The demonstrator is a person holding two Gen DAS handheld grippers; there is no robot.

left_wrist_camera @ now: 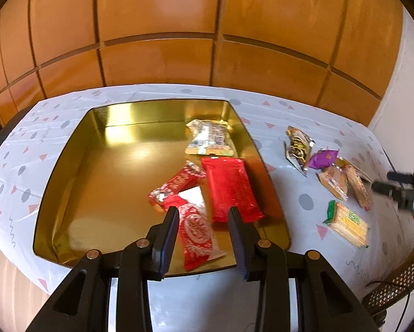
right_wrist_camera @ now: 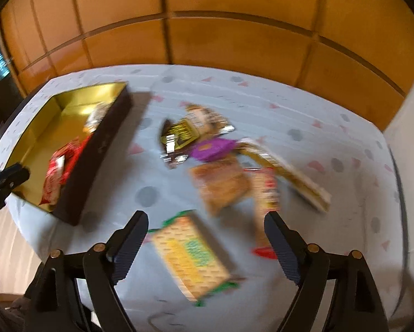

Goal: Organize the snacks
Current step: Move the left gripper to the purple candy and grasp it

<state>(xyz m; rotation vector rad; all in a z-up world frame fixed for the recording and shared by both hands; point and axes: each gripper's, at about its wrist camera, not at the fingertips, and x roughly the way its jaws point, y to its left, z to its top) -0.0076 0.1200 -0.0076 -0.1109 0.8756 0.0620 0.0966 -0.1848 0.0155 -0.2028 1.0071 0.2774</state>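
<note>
The right gripper [right_wrist_camera: 205, 242], jaws wide and empty, hangs directly over the green-edged cracker packet [right_wrist_camera: 191, 257] on the tablecloth [right_wrist_camera: 317, 110], its long axis slanting across the gap. The left gripper [left_wrist_camera: 204, 232], open and empty, hovers over the gold tin [left_wrist_camera: 68, 166].

A patterned tablecloth [left_wrist_camera: 276, 105] carries a gold tin [left_wrist_camera: 68, 149] and loose snack packets [right_wrist_camera: 191, 254].
</note>
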